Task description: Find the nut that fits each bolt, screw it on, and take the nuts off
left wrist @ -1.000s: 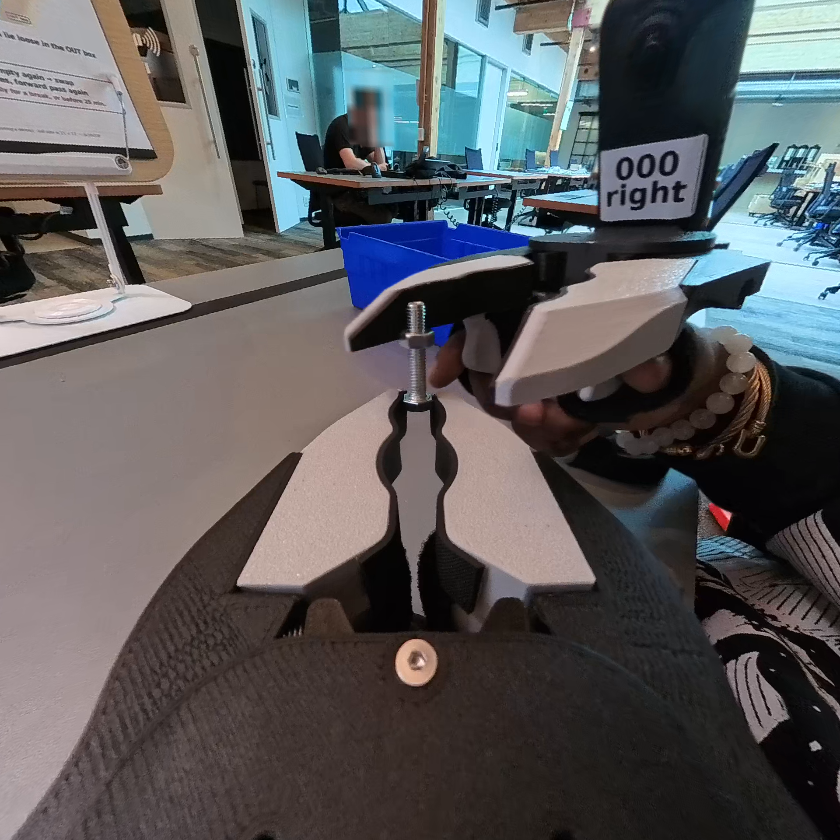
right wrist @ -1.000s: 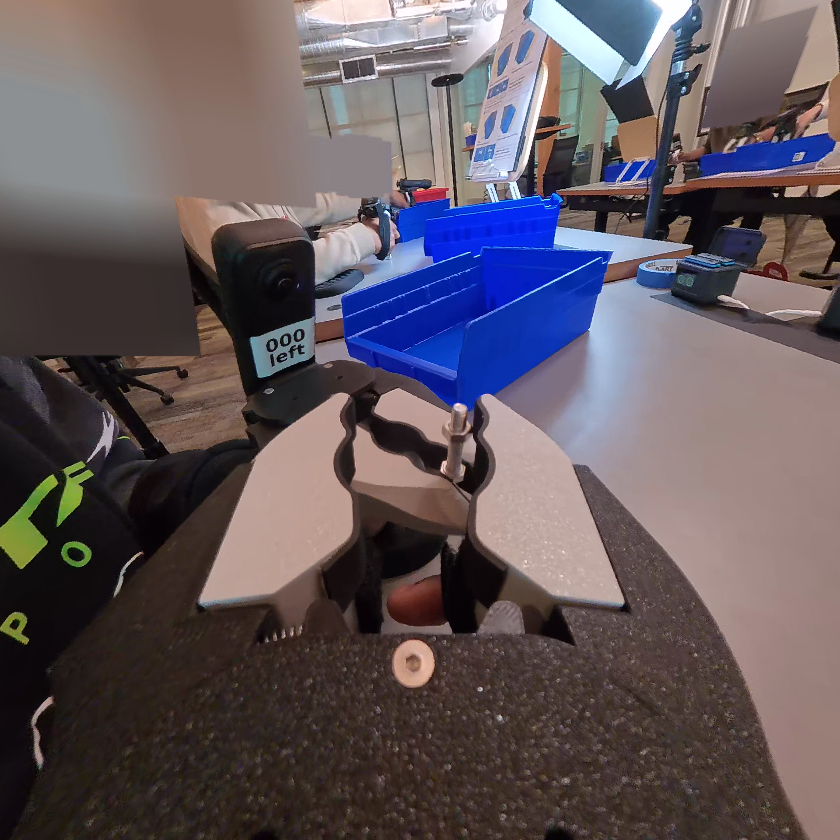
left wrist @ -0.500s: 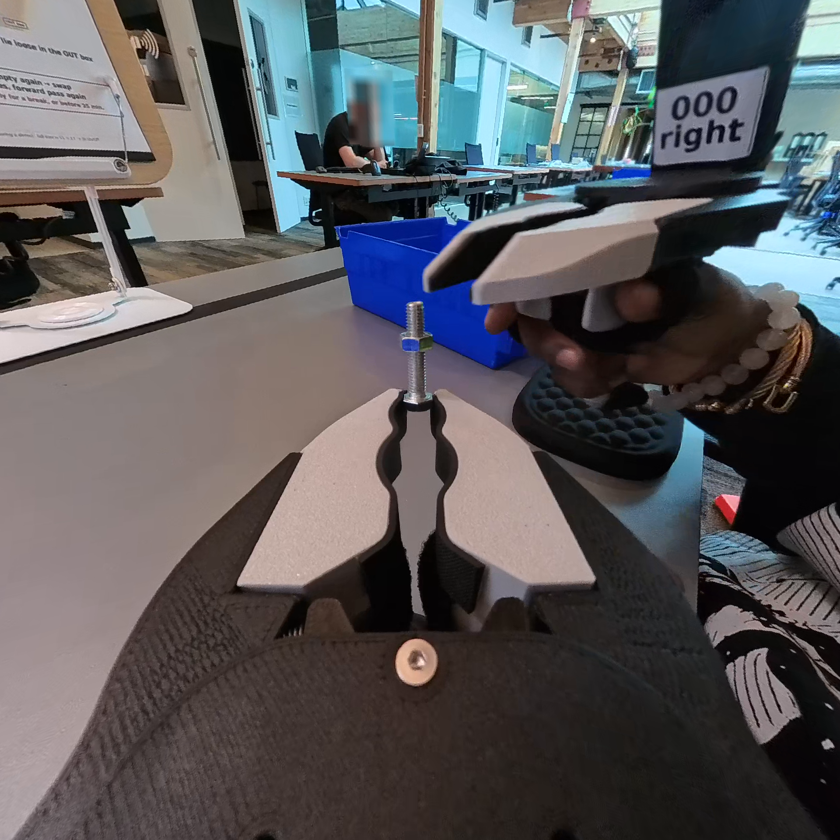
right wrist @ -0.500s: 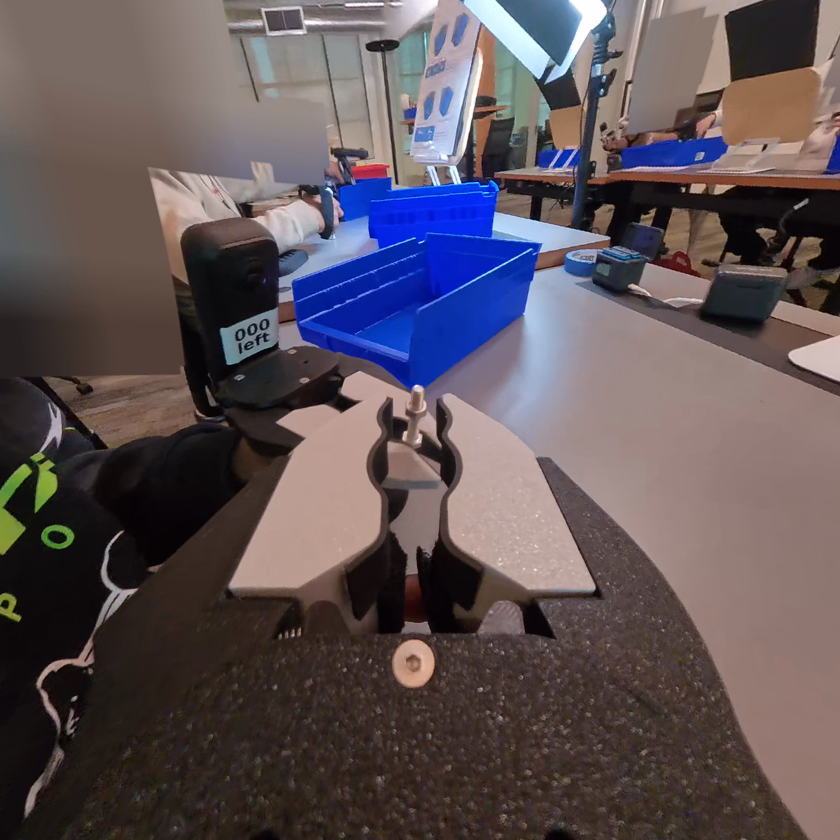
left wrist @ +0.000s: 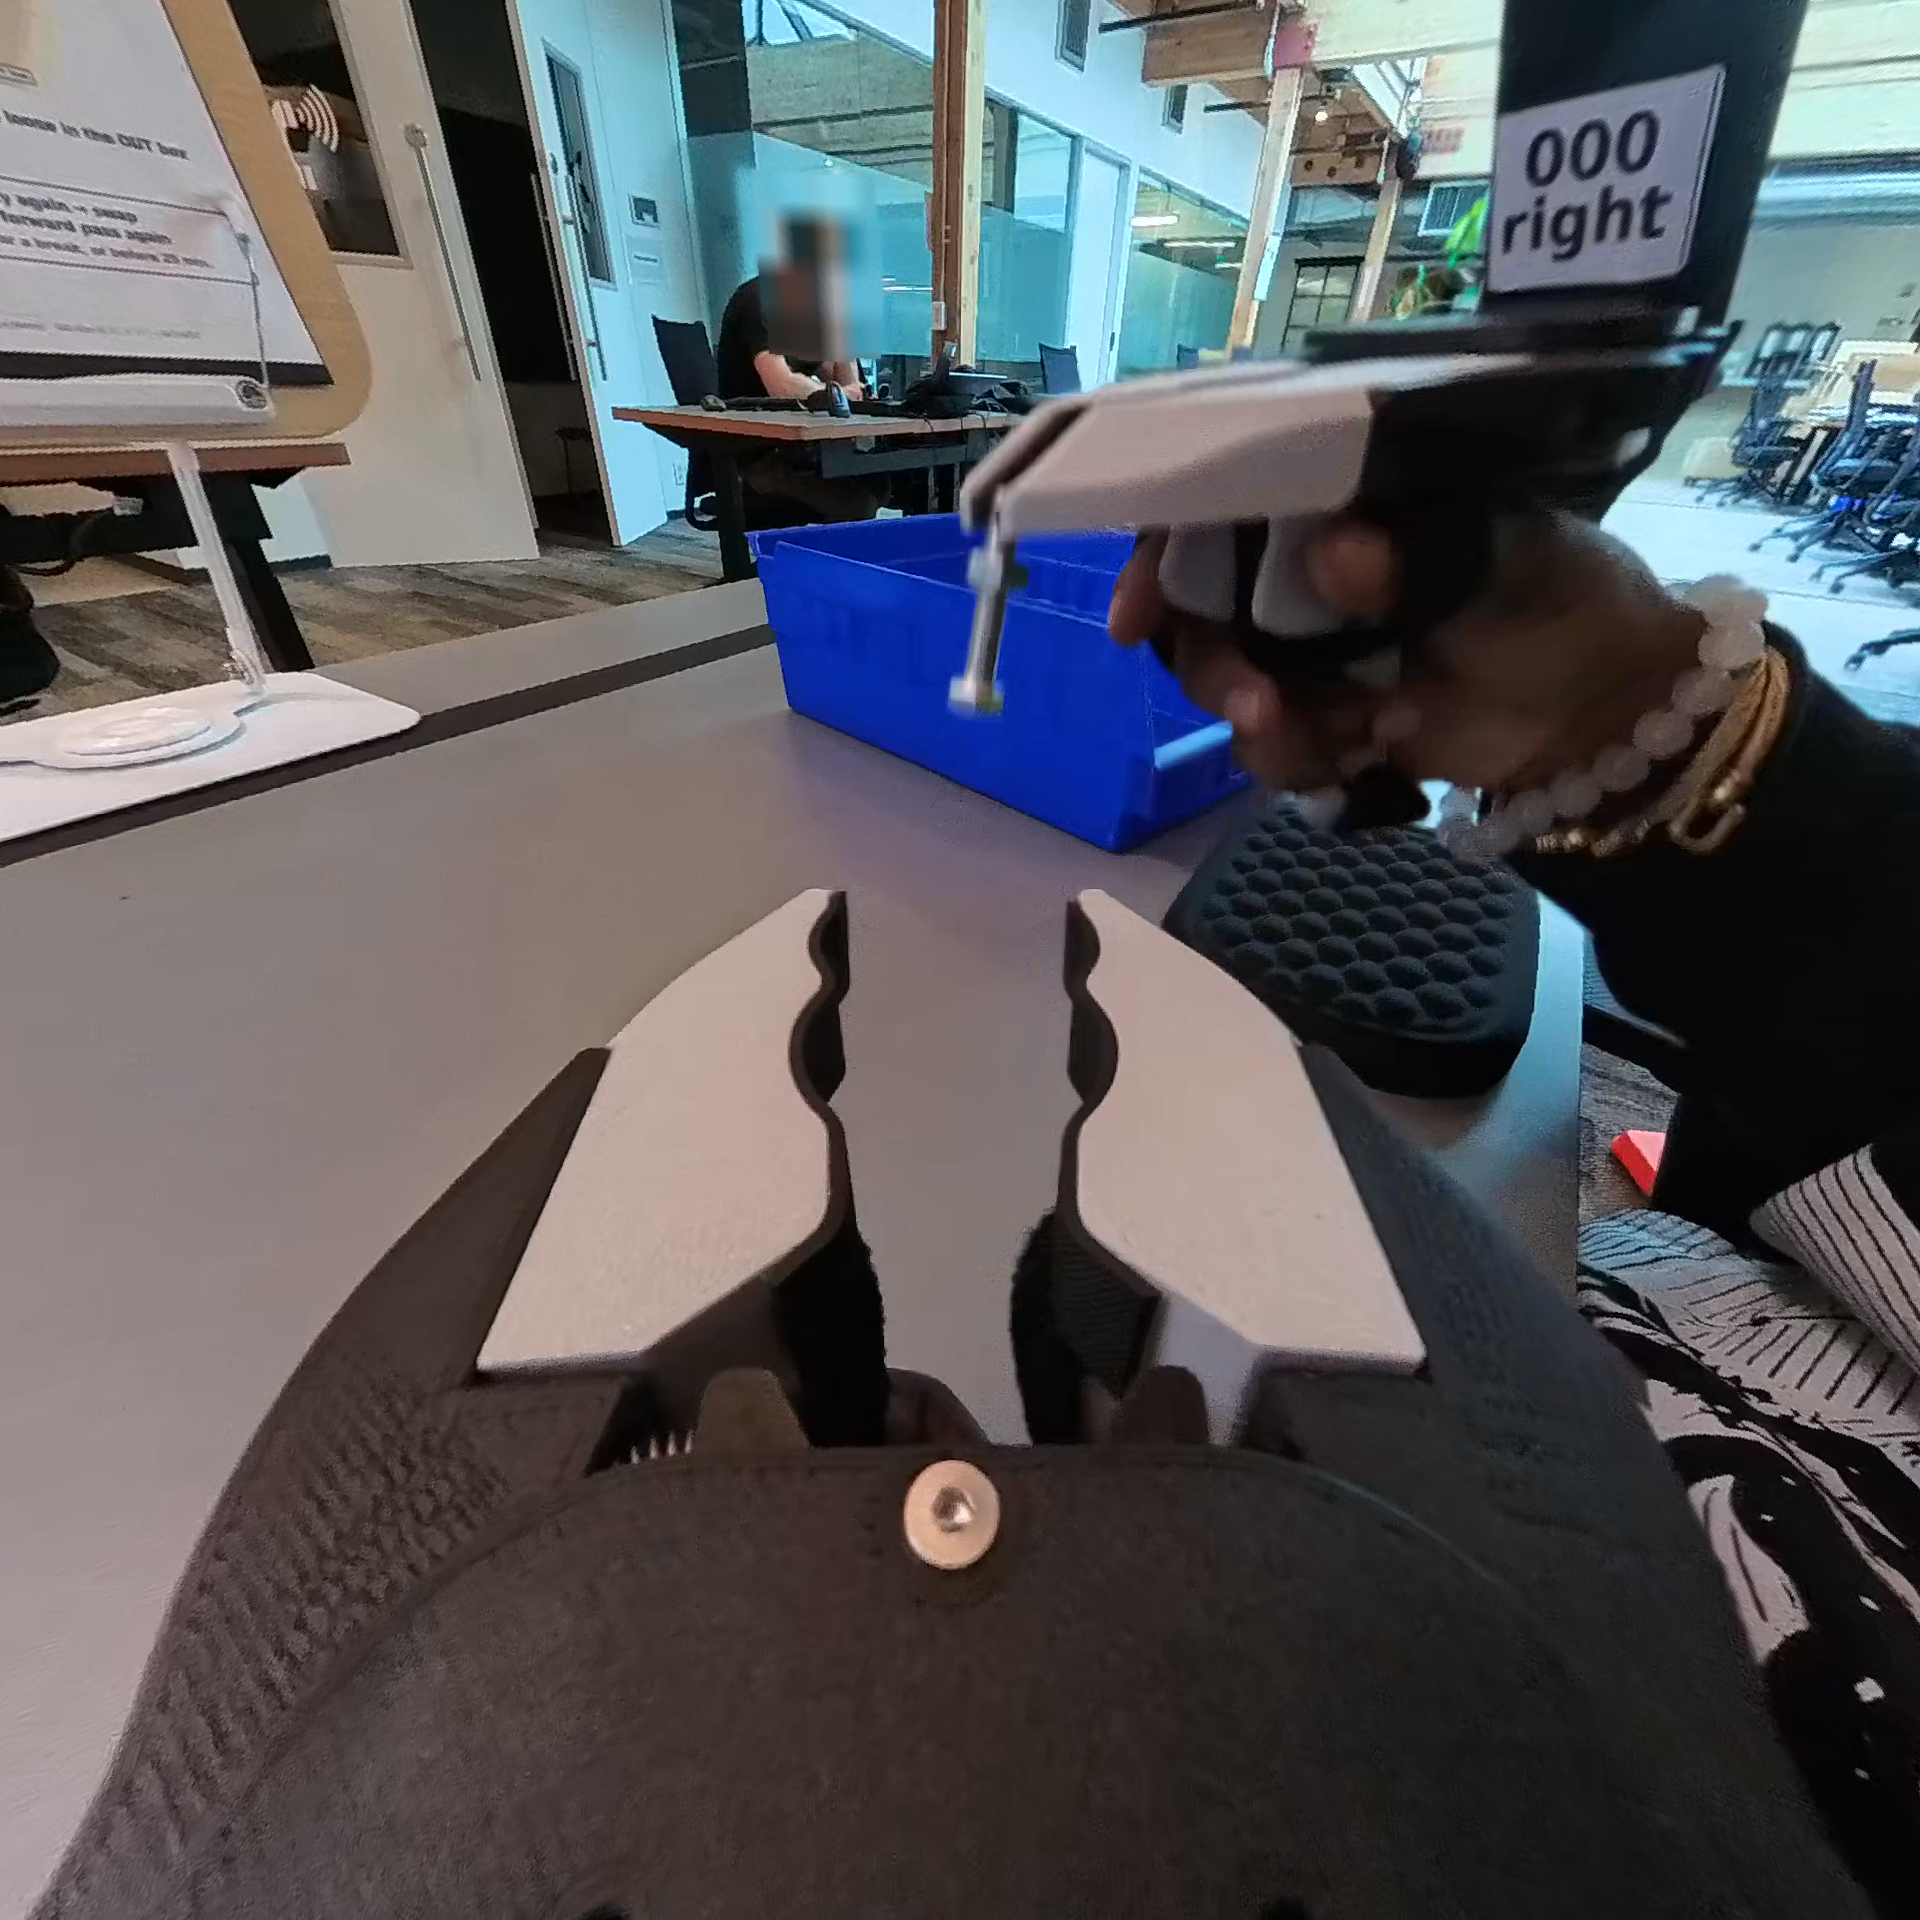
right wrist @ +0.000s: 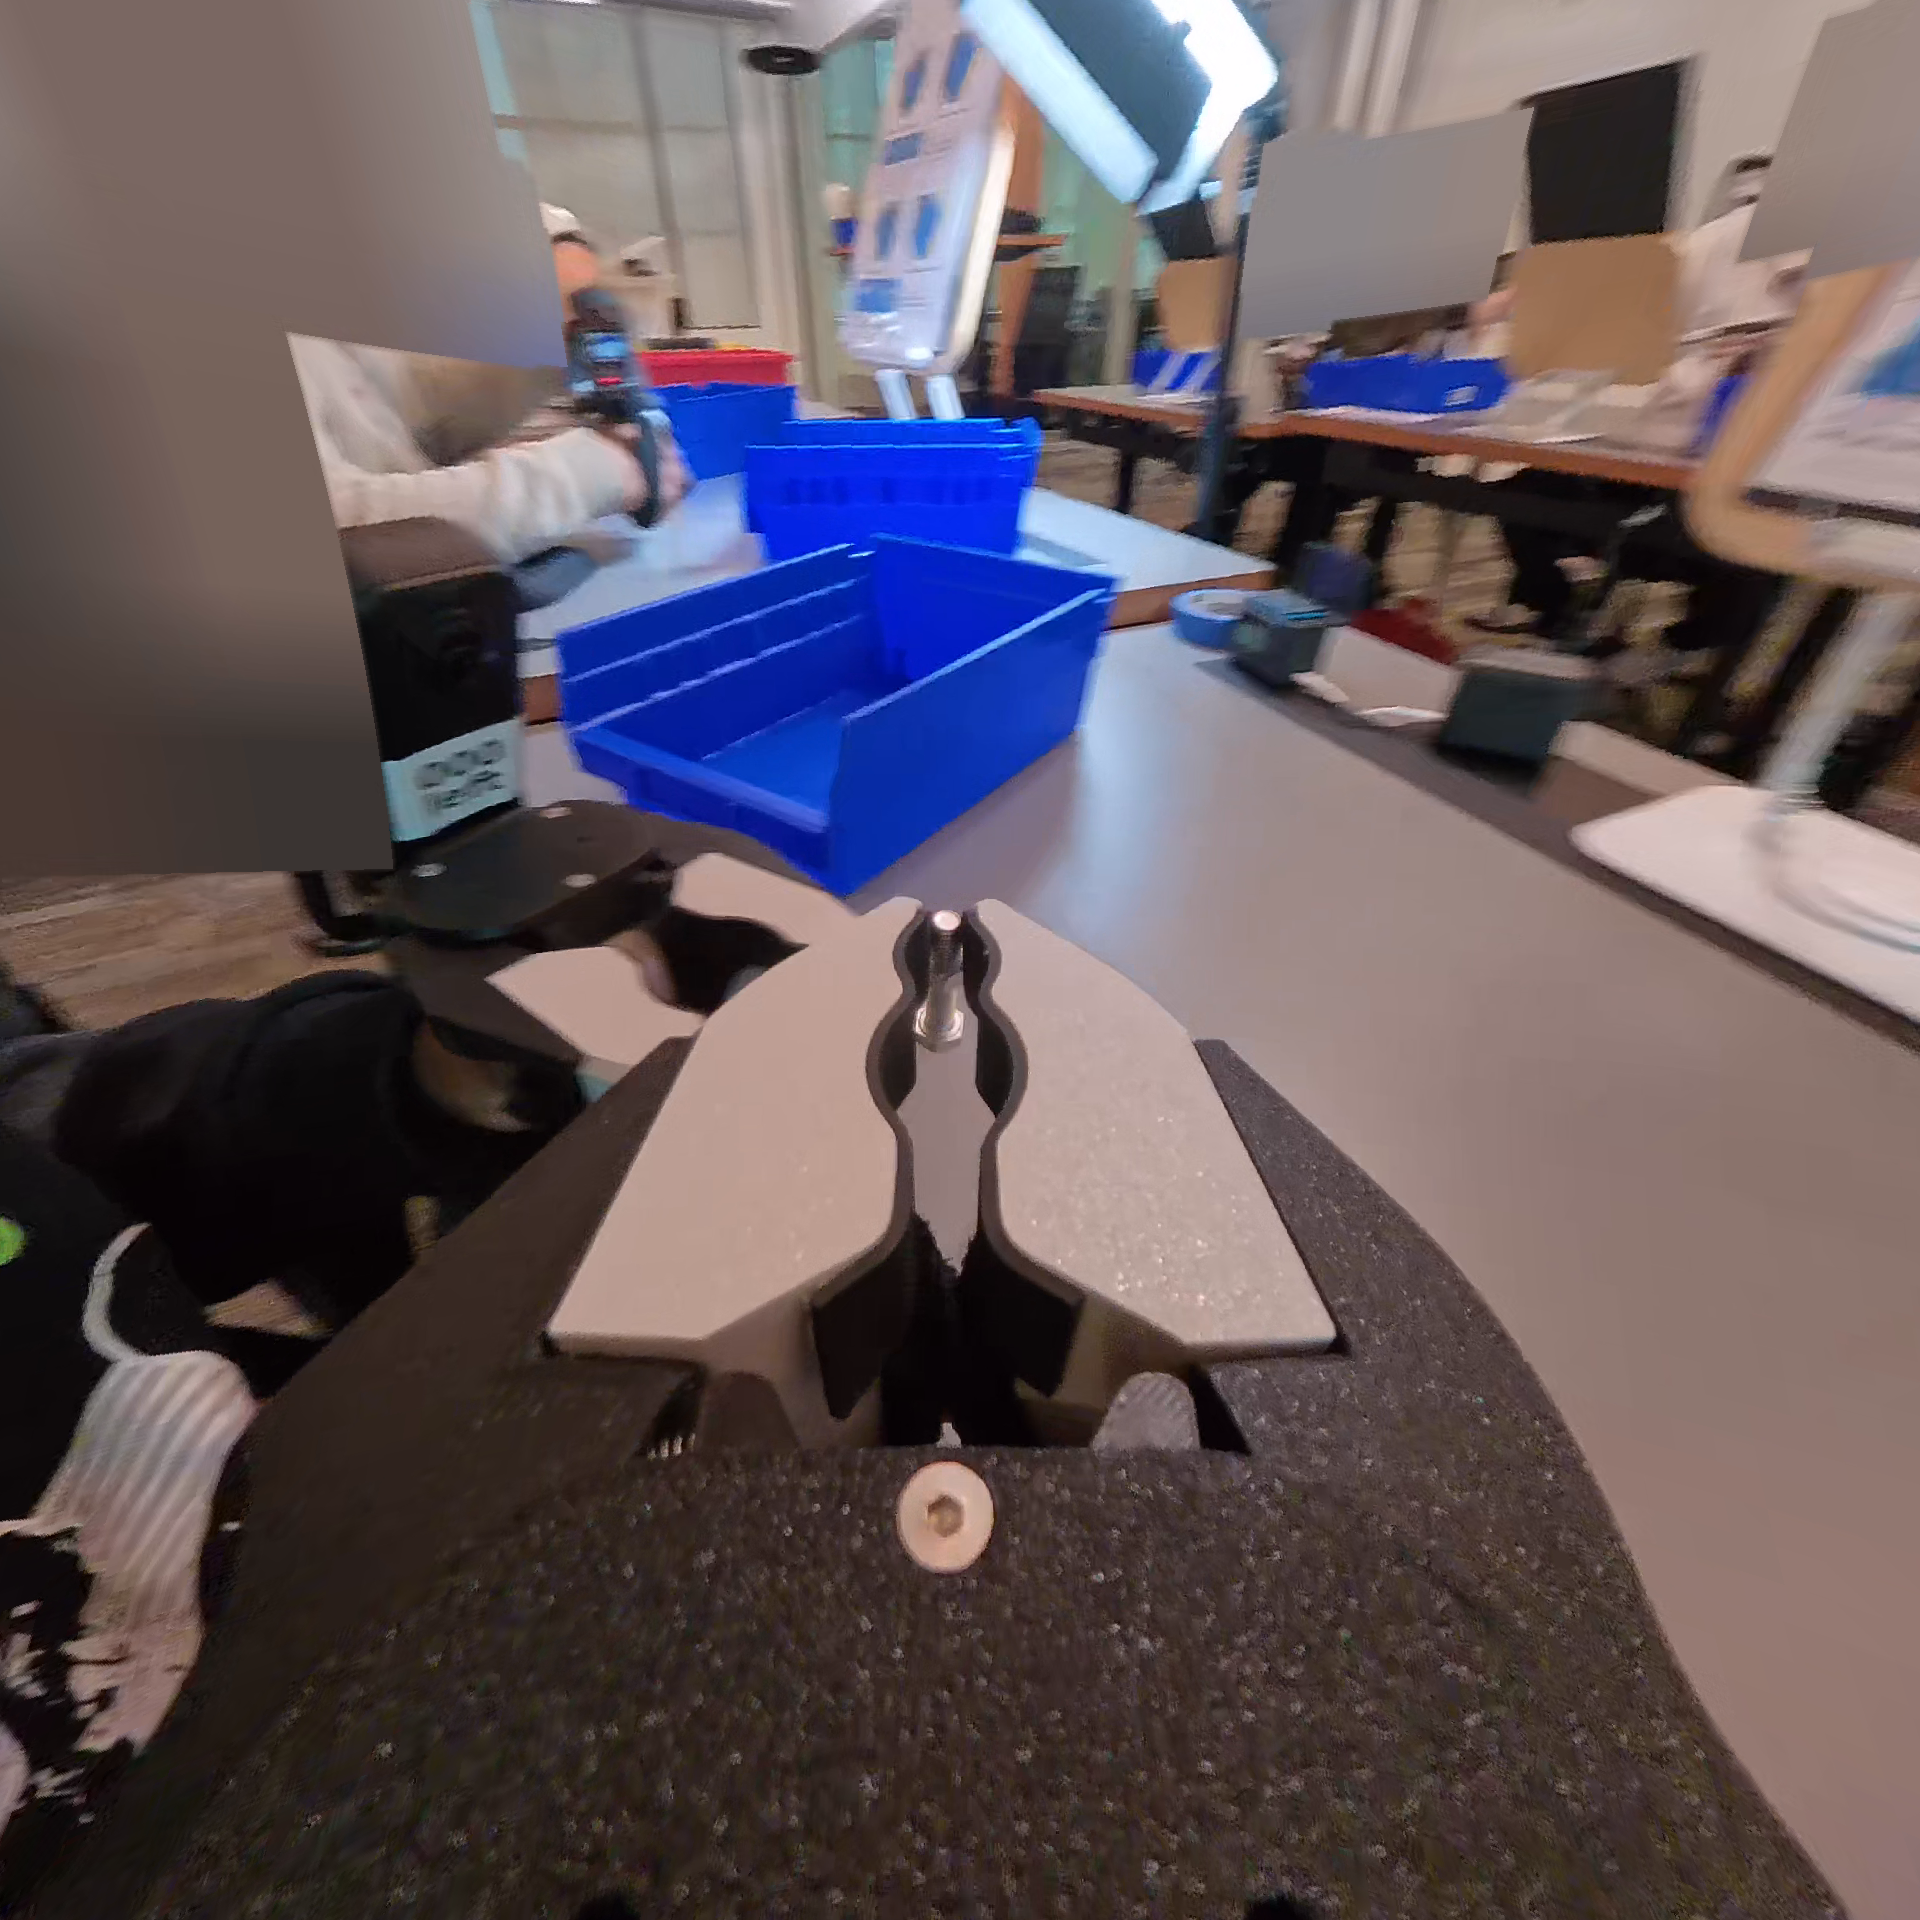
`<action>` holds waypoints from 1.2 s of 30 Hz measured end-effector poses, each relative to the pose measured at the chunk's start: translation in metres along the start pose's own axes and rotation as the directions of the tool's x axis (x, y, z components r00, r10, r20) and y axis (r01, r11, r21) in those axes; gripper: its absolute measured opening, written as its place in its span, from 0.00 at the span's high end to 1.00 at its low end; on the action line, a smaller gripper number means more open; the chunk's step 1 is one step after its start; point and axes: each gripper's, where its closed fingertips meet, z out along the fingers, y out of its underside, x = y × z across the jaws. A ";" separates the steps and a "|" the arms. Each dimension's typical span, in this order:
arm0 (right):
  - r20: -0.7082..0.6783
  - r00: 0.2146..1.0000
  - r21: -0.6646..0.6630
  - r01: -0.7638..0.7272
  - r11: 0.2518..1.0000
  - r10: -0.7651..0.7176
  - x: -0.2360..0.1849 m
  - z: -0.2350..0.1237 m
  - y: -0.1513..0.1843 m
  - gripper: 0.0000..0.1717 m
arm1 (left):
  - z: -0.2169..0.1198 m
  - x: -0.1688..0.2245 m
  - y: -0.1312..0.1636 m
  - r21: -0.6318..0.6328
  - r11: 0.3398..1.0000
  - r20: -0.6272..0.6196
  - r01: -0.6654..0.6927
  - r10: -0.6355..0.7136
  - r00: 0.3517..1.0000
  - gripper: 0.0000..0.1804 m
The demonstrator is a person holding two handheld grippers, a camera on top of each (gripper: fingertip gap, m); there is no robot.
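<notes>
Left wrist view: the left gripper (left wrist: 956, 925) stands wide and bare over the grey worktop (left wrist: 416, 987), nothing between its pale fingers (left wrist: 717, 1091). Up and to the right, the right gripper (left wrist: 987, 499), held in a person's hand (left wrist: 1340, 644), pinches the threaded top of a silver bolt (left wrist: 987, 623). The bolt hangs nearly upright with its hexagonal head at the bottom and a nut (left wrist: 995, 571) just under the fingertips, in front of a blue bin (left wrist: 1039, 748) that sits toward the worktop's far right side. A black dimpled pad (left wrist: 1361, 966) lies at the right edge.

Right wrist view: the right gripper (right wrist: 943, 920) is narrowed onto the bolt (right wrist: 940, 977), whose shaft runs between the fingertips, threaded end by the tips and head down toward the palm. The fingers (right wrist: 1091, 1091) appear to press its sides. The left gripper (right wrist: 665, 935) shows blurred to the left, just beside and slightly behind. The blue bin (right wrist: 935, 748) lies ahead and a little left, its open top facing up.

The coming move likely turns on this: the bolt's long axis is close to vertical, held by its threaded end, and the right gripper is the one carrying it; the free left gripper lies below and to the bolt's left, so it would have to rise toward the head or the nut.
</notes>
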 end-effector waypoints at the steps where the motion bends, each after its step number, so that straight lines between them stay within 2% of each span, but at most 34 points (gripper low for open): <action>1: -0.071 0.997 0.000 0.015 1.000 -0.015 0.017 -0.012 -0.005 0.97 | 0.000 0.000 0.000 0.003 1.000 -0.001 0.003 -0.003 1.000 0.77; 3: -0.256 0.965 -0.020 0.046 0.999 -0.050 0.060 -0.045 -0.012 0.97 | -0.001 0.000 -0.001 0.011 1.000 0.000 0.004 -0.004 1.000 0.77; 7: -0.561 0.826 -0.093 -0.002 0.996 -0.051 0.147 -0.117 -0.005 0.97 | -0.001 -0.001 -0.002 0.015 1.000 0.004 0.008 -0.008 1.000 0.77; 11: -0.699 0.715 -0.211 -0.165 0.964 -0.031 0.216 -0.157 0.044 0.97 | -0.001 -0.003 -0.002 0.015 1.000 0.010 0.018 -0.018 1.000 0.78; 15: -0.743 0.668 -0.268 -0.336 0.903 0.028 0.260 -0.167 0.095 0.97 | -0.001 -0.004 -0.002 0.015 1.000 0.014 0.026 -0.026 1.000 0.78; 19: -0.763 0.644 -0.323 -0.450 0.833 0.051 0.277 -0.171 0.130 0.96 | -0.001 -0.005 -0.001 0.012 0.999 0.015 0.038 -0.038 0.999 0.78; 22: -0.769 0.637 -0.342 -0.470 0.814 0.045 0.280 -0.173 0.142 0.96 | -0.001 -0.006 -0.001 0.013 0.999 0.016 0.048 -0.048 0.999 0.78; 32: -0.776 0.628 -0.343 -0.494 0.799 0.055 0.281 -0.175 0.151 0.96 | -0.001 -0.007 -0.001 0.015 0.999 0.019 0.046 -0.046 0.999 0.79; 36: -0.777 0.627 -0.334 -0.485 0.808 0.055 0.281 -0.176 0.147 0.92 | -0.001 -0.007 -0.001 0.017 0.999 0.019 0.047 -0.047 0.999 0.79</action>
